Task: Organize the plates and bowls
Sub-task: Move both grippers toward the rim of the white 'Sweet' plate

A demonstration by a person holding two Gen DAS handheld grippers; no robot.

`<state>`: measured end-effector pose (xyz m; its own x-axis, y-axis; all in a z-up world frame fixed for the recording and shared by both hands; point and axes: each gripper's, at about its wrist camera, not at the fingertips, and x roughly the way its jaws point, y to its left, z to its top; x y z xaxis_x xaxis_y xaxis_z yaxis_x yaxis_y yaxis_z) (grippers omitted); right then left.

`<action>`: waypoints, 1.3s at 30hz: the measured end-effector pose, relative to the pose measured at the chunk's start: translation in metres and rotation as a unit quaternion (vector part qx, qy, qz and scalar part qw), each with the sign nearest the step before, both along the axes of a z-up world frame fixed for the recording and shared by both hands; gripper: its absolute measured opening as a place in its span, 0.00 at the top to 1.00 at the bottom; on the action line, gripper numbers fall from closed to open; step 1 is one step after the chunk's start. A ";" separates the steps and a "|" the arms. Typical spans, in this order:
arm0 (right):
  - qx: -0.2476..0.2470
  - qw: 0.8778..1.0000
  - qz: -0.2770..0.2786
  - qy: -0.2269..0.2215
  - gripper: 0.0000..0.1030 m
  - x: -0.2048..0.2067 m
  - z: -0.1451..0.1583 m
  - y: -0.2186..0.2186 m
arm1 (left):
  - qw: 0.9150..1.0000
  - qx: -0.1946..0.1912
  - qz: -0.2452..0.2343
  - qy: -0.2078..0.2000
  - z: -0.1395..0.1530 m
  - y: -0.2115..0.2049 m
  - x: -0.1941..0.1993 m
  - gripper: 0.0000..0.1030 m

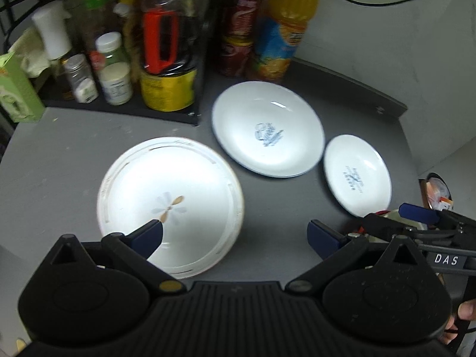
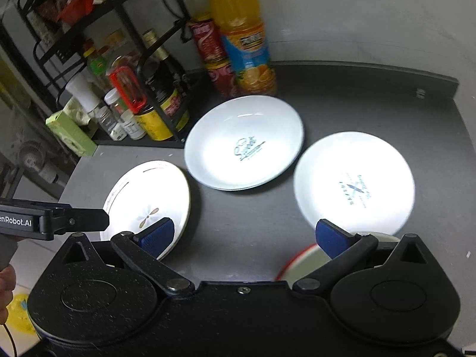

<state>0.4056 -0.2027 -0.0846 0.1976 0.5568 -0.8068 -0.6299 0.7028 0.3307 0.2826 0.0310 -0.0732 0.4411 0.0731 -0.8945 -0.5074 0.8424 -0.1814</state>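
Dark grey tabletop (image 2: 253, 238), matte, raised lip along back edge. Plain white wall (image 2: 372, 15) behind, black cable (image 1: 372, 0) running across it. Black wire rack (image 2: 125, 9) at left rear, packed with bottles and jars. Orange juice bottle (image 2: 241, 38) and red cans (image 2: 208, 44) in corner. Green box (image 1: 16, 92) beside rack. Small fan (image 2: 32, 157) off table's left edge. Lighting harsh, overhead.
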 end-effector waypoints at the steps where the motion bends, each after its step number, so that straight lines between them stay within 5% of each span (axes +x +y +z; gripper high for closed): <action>1: -0.004 1.000 0.005 -0.001 0.00 0.000 0.000 0.005 | 1.000 0.000 0.006 0.004 -0.001 0.005 -0.003 0.01; 17: -0.043 0.999 0.010 -0.013 0.00 0.006 -0.010 0.061 | 0.999 -0.010 0.043 0.019 -0.024 0.071 -0.025 0.01; 26: -0.044 0.998 -0.032 -0.030 0.02 0.023 -0.018 0.075 | 0.999 -0.032 0.019 -0.020 -0.038 0.097 -0.002 0.04; 39: -0.028 0.992 -0.119 0.022 0.38 0.078 -0.043 0.076 | 0.995 -0.079 -0.010 -0.053 -0.056 0.120 0.062 0.28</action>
<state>0.4834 -0.1271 -0.1274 0.2818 0.4523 -0.8462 -0.4302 0.8478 0.3100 0.3448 0.1511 -0.1293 0.5328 -0.0748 -0.8429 -0.4614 0.8093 -0.3635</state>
